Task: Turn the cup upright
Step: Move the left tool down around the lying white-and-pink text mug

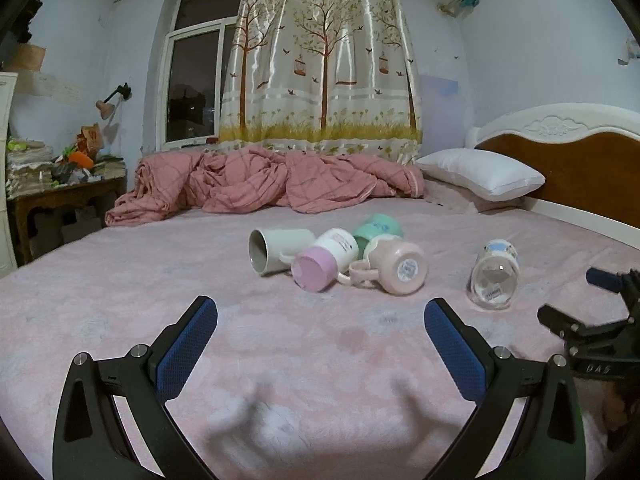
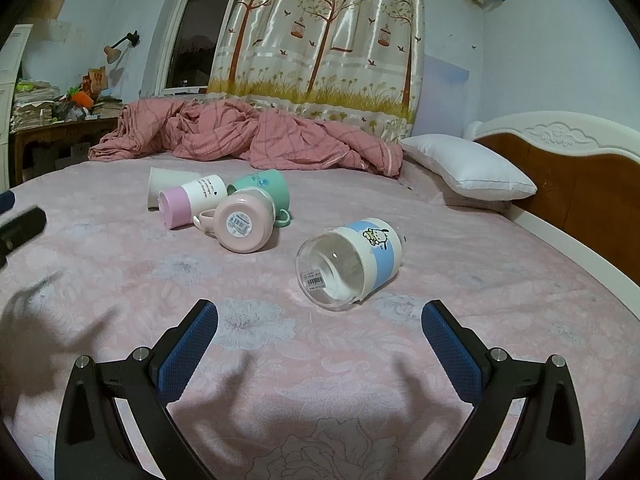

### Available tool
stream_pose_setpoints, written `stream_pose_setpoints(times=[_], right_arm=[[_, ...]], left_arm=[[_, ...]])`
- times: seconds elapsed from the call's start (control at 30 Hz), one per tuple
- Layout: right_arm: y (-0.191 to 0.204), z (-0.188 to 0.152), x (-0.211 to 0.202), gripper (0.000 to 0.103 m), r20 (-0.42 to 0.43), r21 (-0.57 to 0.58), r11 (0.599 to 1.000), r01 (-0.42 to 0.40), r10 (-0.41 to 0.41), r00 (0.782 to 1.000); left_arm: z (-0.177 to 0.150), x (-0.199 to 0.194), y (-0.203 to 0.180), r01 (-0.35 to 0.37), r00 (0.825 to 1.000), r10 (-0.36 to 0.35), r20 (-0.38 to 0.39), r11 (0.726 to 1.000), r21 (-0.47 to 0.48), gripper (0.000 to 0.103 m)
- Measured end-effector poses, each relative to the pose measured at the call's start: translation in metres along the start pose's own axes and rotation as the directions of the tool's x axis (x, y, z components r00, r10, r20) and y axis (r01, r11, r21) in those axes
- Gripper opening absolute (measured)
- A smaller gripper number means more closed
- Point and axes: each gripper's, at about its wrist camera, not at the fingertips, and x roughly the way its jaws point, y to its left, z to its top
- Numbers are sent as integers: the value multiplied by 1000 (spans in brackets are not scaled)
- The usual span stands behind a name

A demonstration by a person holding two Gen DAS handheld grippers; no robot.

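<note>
We see the glass cup (image 2: pixel 349 265) with the blue band lying on its side on the bed (image 2: pixel 460 280), its clear base with a barcode sticker turned toward us and its mouth pointing away toward the pillow (image 2: pixel 468 166). It lies apart from the other 4 cups, just ahead of our right claw (image 2: pixel 320 330), slightly to the right of the midline between the fingers. That claw hovers low over the pink floral sheet with its blue pads wide apart, holding nothing. To the cup's left sits a cluster, all on their sides and touching: a pink mug (image 2: pixel 244 222) base toward us, a lilac cup (image 2: pixel 188 200), a white cup (image 2: pixel 166 182) behind it, and a green mug (image 2: pixel 264 188) at the back. Our left claw (image 1: pixel 320 324) is also spread wide and empty, aimed at that cluster, with the glass cup (image 1: pixel 495 274) off to its right. In the left view the right claw shows at the right edge. Beyond the cups a crumpled pink quilt (image 2: pixel 248 140) lies under a tree-print curtain (image 2: pixel 328 40).
</note>
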Motion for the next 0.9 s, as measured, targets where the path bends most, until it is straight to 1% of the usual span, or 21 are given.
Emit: stream_pose_setpoints(times=[0.07, 0.17, 0.2, 0.23, 0.27, 0.3, 0.37, 0.4, 0.43, 0.47, 0.5, 0.57, 0.6, 0.63, 0.67, 0.7, 0.73, 0.77, 0.8, 0.83, 0.9], right_arm=[[0, 0, 2, 103, -4, 9, 1000, -7, 7, 1000], [-11, 5, 6, 103, 2, 51, 999, -13, 13, 1000], [-16, 9, 9, 103, 14, 63, 998, -3, 3, 1000], [-22, 14, 12, 103, 30, 76, 997, 28, -31, 999], [-28, 18, 14, 103, 41, 89, 994, 60, -63, 997], [-34, 19, 19, 103, 42, 108, 990, 90, -95, 995], [-45, 18, 28, 103, 12, 156, 983, 98, -101, 995], [-49, 14, 34, 103, -12, 175, 980, 93, -93, 996], [-50, 12, 38, 103, -30, 179, 979, 97, -93, 995], [-50, 10, 40, 103, -43, 177, 979, 100, -93, 995], [-48, 10, 42, 103, -47, 170, 981, 95, -88, 995], [-44, 10, 41, 103, -33, 148, 986, 83, -79, 996], [-41, 10, 41, 103, -28, 136, 987, 81, -78, 997], [-38, 10, 40, 103, -24, 121, 990, 76, -73, 997], [-36, 11, 41, 103, -24, 107, 992, 69, -67, 997], [-32, 11, 41, 103, -26, 94, 993, 65, -63, 998], [-29, 10, 40, 103, -30, 79, 995, 62, -59, 998], [-24, 9, 39, 103, -35, 67, 996, 61, -58, 998], [-23, 9, 40, 103, -39, 58, 997, 58, -56, 998], [-21, 10, 41, 103, -45, 52, 997, 55, -52, 998], [-20, 8, 42, 103, -56, 47, 997, 53, -50, 997]], left_arm=[[18, 2, 6, -4, 1000, 4, -2, 1000, 18, 103], [51, 22, 17, 14, 999, -11, -53, 998, 54, 103], [64, 34, 20, 24, 996, -19, -88, 998, 63, 103], [77, 47, 23, 31, 992, -22, -121, 997, 69, 103], [88, 58, 26, 44, 990, -33, -140, 997, 70, 101], [99, 69, 28, 59, 989, -49, -143, 996, 70, 100], [115, 93, 29, 78, 985, -64, -161, 993, 83, 100], [121, 109, 28, 95, 977, -77, -196, 992, 87, 100], [124, 124, 27, 113, 967, -91, -238, 990, 82, 100], [126, 143, 25, 134, 951, -109, -289, 989, 70, 98], [125, 157, 23, 151, 939, -124, -321, 987, 61, 96], [118, 184, 17, 172, 917, -137, -374, 983, 62, 96], [115, 200, 14, 176, 902, -134, -410, 982, 66, 96], [110, 212, 13, 184, 883, -144, -447, 982, 47, 96], [104, 230, 15, 196, 848, -172, -501, 981, -5, 95], [99, 243, 18, 188, 825, -182, -536, 981, -45, 92], [96, 254, 21, 159, 815, -164, -555, 986, -57, 90], [94, 265, 21, 134, 814, -135, -564, 990, -44, 89], [92, 272, 22, 123, 813, -119, -570, 992, -31, 89], [90, 280, 21, 126, 806, -115, -581, 992, -22, 89], [85, 298, 19, 151, 768, -127, -627, 988, -14, 89]])
